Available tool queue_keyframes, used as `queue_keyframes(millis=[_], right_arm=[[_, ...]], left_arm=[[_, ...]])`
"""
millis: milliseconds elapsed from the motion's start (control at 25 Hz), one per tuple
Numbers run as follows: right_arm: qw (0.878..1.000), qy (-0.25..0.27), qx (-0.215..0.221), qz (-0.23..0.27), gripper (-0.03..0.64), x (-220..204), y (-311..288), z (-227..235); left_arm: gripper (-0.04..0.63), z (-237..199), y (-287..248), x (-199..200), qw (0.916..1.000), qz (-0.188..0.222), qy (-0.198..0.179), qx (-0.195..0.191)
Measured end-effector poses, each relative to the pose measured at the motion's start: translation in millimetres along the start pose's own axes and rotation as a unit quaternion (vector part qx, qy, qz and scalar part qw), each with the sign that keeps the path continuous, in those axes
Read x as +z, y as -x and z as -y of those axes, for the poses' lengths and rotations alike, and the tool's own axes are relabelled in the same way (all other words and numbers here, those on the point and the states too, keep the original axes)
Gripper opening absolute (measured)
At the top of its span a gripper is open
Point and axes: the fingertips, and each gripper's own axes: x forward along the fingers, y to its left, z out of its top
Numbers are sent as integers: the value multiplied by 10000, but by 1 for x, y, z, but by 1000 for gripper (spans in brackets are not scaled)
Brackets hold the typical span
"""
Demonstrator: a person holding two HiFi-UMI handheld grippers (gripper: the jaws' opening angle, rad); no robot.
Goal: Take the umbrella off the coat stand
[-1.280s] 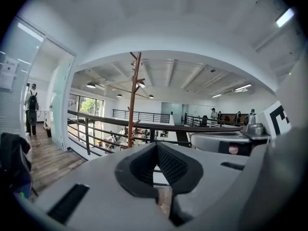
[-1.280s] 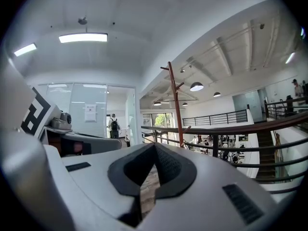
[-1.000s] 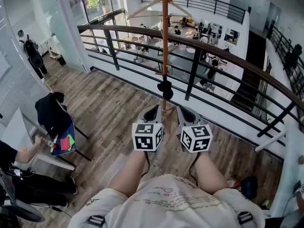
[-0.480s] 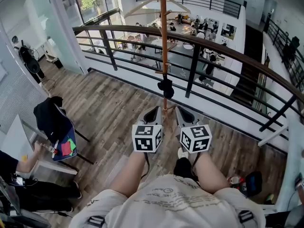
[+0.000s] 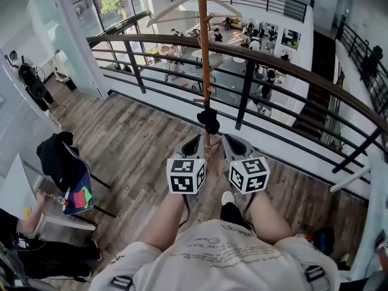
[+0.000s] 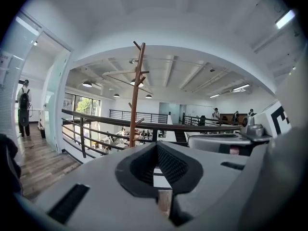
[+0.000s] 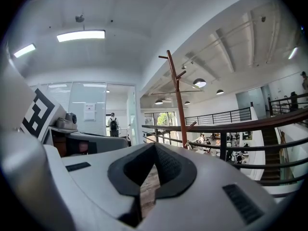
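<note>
1. Umbrella (image 5: 210, 120): black, folded short, hanging against the lower part of the coat stand (image 5: 202, 47) pole.
2. Coat stand: wooden, upright at the edge of the plank floor (image 5: 139, 138), just inside the railing (image 5: 245, 93).
3. Left gripper (image 5: 195, 144): jaws pressed together with nothing between them, near the pole below the umbrella.
4. Right gripper (image 5: 233, 144): jaws pressed together, empty, beside the left gripper.
</note>
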Motion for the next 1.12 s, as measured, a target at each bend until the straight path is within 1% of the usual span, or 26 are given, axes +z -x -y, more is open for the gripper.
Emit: queue_keyframes(millis=[320, 440, 640, 840, 960, 1120], right_arm=[[9999, -63, 106, -20, 2, 19, -53, 49], [9998, -130, 119, -54, 2, 23, -68, 67], [9996, -139, 171, -181, 2, 23, -94, 95], [9992, -137, 236, -302, 3, 18, -119, 123], [9989, -53, 351, -310, 2, 24, -134, 139], [9981, -20, 493, -368, 2, 33, -157, 166]], left_arm=[[5, -21, -66, 11, 9997, -217, -34, 85], [5, -23, -87, 15, 9995, -283, -32, 102], [5, -26, -126, 14, 9985, -519, -77, 146], [5, -35, -154, 17, 9986, -408, -20, 350], [5, -41, -175, 25, 9982, -361, 52, 480], [5, -41, -208, 38, 9975, -390, 48, 591]])
